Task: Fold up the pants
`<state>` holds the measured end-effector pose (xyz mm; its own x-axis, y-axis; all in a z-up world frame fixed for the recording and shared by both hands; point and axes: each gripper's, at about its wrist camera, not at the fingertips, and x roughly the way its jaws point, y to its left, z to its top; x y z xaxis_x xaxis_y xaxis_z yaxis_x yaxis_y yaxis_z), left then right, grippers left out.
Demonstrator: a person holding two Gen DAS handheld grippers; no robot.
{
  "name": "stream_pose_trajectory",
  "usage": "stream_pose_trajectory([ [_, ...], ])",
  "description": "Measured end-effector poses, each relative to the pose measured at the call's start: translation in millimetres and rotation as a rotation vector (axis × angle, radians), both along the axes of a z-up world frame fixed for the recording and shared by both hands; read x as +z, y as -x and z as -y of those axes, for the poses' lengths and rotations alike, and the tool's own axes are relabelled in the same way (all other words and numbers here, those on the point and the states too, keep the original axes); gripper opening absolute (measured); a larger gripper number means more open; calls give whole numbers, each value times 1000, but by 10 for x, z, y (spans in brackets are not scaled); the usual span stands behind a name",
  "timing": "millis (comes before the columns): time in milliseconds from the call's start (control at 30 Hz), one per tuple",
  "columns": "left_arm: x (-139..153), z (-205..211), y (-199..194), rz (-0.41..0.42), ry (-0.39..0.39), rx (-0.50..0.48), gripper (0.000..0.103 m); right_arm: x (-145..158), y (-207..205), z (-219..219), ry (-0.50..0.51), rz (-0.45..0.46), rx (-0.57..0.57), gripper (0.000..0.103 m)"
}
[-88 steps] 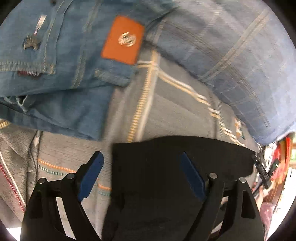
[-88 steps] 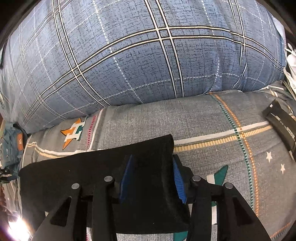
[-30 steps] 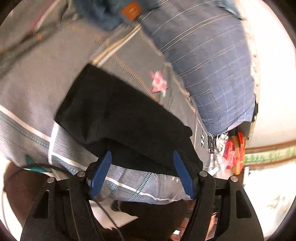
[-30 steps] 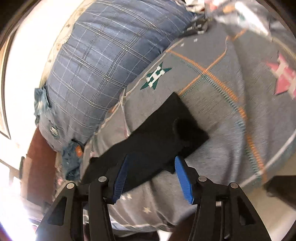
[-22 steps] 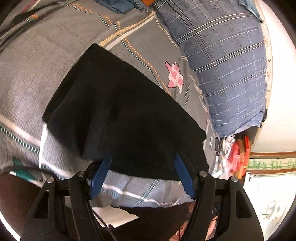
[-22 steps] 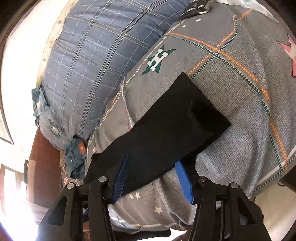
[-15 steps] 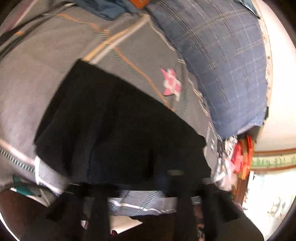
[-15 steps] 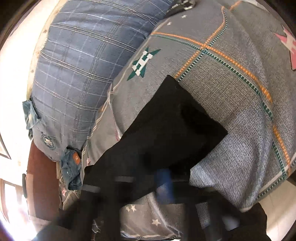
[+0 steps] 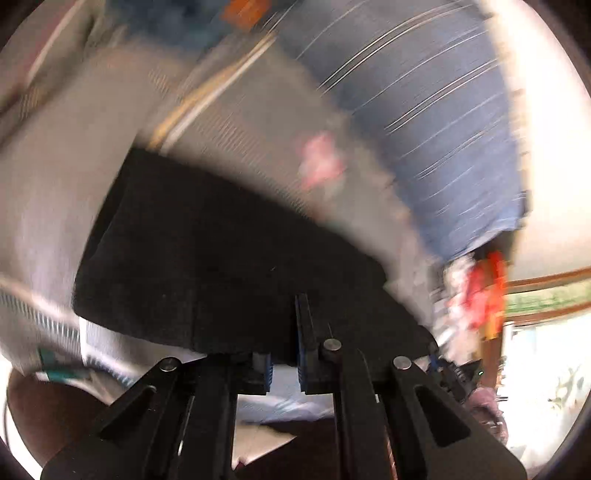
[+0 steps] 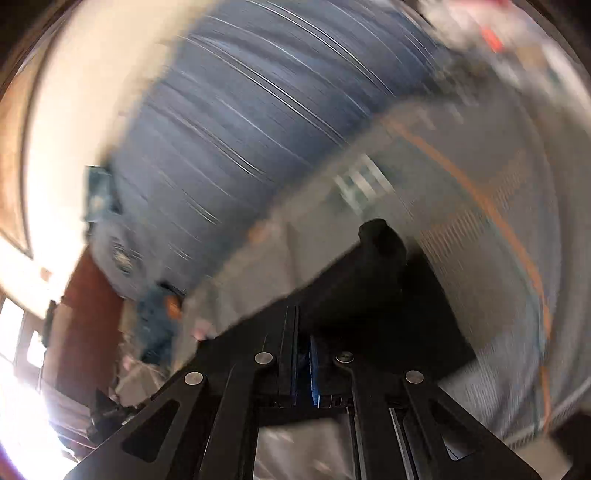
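Black pants (image 9: 229, 258) lie folded on a grey patterned bed sheet (image 9: 66, 177). My left gripper (image 9: 284, 354) is shut on the near edge of the pants. In the right wrist view the pants (image 10: 369, 280) show as a black strip with one end bunched up. My right gripper (image 10: 304, 365) is shut on their near edge too. Both views are blurred by motion.
A big blue checked pillow (image 9: 424, 110) lies behind the pants, also in the right wrist view (image 10: 258, 110). Blue jeans with an orange patch (image 9: 243, 11) lie at the far left. The bed edge and dark floor (image 9: 55, 413) are just below the grippers.
Both grippers were open around the near edge of the pants and have now shut on it. The right end of the pants has lifted and bunched up. Both cameras are moving fast.
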<state>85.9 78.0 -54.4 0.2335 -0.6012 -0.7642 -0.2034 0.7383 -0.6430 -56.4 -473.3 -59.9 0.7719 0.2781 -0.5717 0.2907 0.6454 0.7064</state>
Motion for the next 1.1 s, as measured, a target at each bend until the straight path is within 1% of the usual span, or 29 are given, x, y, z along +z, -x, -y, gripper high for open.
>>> stream_pose_trajectory([
  [33,-124,-1,30,-37,4,1,7,-162,19,19,-14,-37,-11,4],
  [67,-207,-20,57,-61,26,9,7,-286,38,39,-28,-60,-25,4],
  [100,-220,-52,81,-67,47,22,7,-358,56,59,-53,-59,-33,4],
  [133,-179,-89,101,-49,64,33,7,-384,84,67,-70,-47,-38,4],
  [200,-77,-139,126,-1,50,40,8,-299,129,50,-71,-5,-34,4],
  [233,-52,-153,145,9,36,41,9,-247,152,33,-58,12,-28,4],
  [267,-82,-163,157,2,15,43,11,-229,168,6,-40,14,-22,4],
  [300,-137,-159,145,-16,12,38,11,-243,175,1,-35,3,-22,4],
  [367,-260,-191,169,-62,38,39,12,-348,185,18,-36,-47,-26,4],
  [433,-274,-237,176,-83,72,45,16,-469,214,58,-53,-87,-31,5],
  [467,-252,-278,179,-87,81,47,18,-505,233,66,-75,-88,-28,9],
  [500,-211,-311,199,-81,80,43,19,-503,259,70,-84,-86,-24,8],
  [567,-76,-409,266,-56,74,37,20,-426,313,82,-69,-72,-23,9],
  [600,11,-480,309,-35,86,39,21,-363,352,91,-60,-59,-20,9],
  [633,103,-551,345,-8,97,52,25,-298,401,107,-49,-49,-22,11],
  [667,180,-633,377,19,92,75,38,-236,443,123,-31,-42,-27,15],
  [700,235,-683,393,39,78,97,50,-167,491,134,3,-44,-39,18],
  [733,286,-734,412,64,63,123,71,-115,526,142,36,-47,-53,25],
  [767,325,-768,431,89,46,154,79,-72,550,146,63,-49,-67,32],
  [833,291,-743,426,85,53,157,79,-50,567,173,78,-51,-81,36],
  [933,132,-557,395,32,101,110,79,-122,566,239,33,-65,-109,36],
  [1000,47,-423,391,15,90,69,79,-192,572,283,-3,-76,-125,36],
  [1033,5,-369,380,8,68,57,79,-233,577,308,-21,-81,-135,37],
  [1100,-31,-319,349,-1,45,57,79,-304,583,360,-55,-84,-157,40],
])
